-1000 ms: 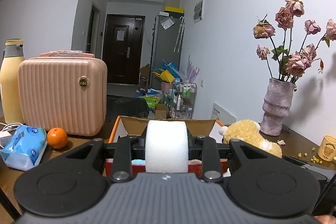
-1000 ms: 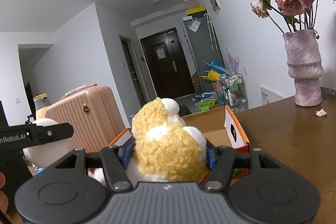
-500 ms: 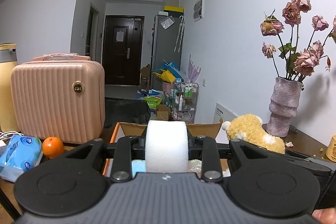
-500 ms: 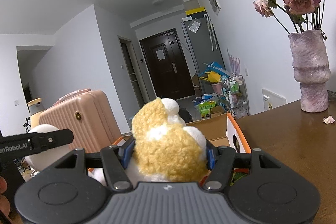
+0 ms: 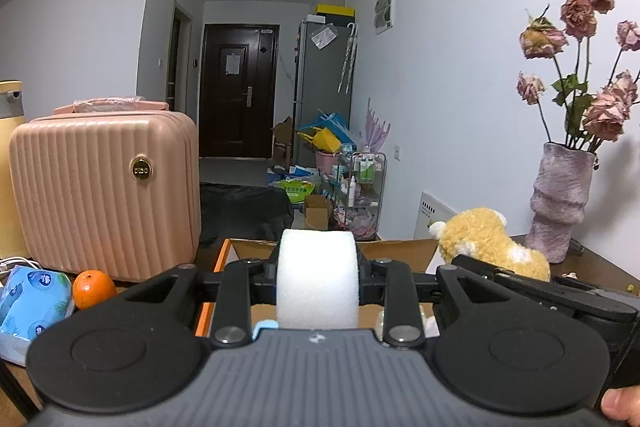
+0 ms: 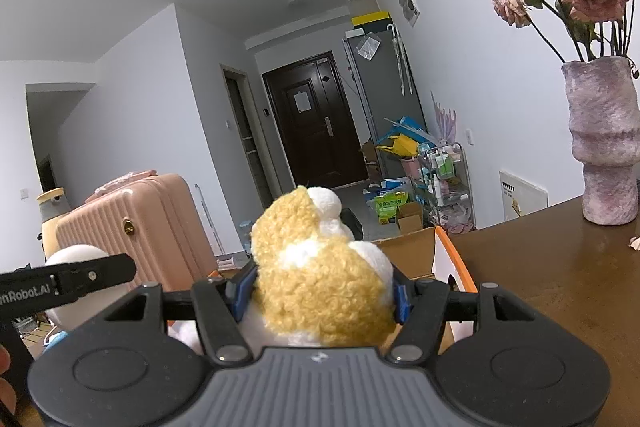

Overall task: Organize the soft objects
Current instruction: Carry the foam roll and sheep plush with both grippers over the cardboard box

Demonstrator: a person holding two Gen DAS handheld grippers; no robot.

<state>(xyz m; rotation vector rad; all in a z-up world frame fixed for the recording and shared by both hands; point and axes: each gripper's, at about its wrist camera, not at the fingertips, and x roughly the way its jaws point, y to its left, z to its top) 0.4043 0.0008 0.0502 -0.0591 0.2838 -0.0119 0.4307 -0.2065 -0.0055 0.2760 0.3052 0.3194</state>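
Room: dark wooden table [image 6: 560, 279] under you, white walls, a hallway running back to a dark door [image 5: 236, 91].
Left tongs: your left gripper [image 5: 318, 279] is closed on a white foam cylinder [image 5: 317, 279], jaws pinched in on its sides, so the soft piece is carried, not resting.
Right tongs: your right gripper [image 6: 320, 299] is partly closed on a yellow-and-white curly plush toy [image 6: 320, 279], blue pads pressed into its flanks; the wider gap suits its bulk.
Just ahead: an open cardboard box with orange edges [image 5: 400, 251] sits below both loads, probably the place to put them; pale soft items already lie inside.
Left side: a blue tissue pack [image 5: 32, 295] and an orange fruit [image 5: 94, 289], then a ribbed pink hard-shell case [image 5: 104, 195].
Right side: a mottled purple vase [image 6: 604, 143] of dried roses stands by the wall, well apart from the box.
Next step, likely: lower each load into the box, then release.
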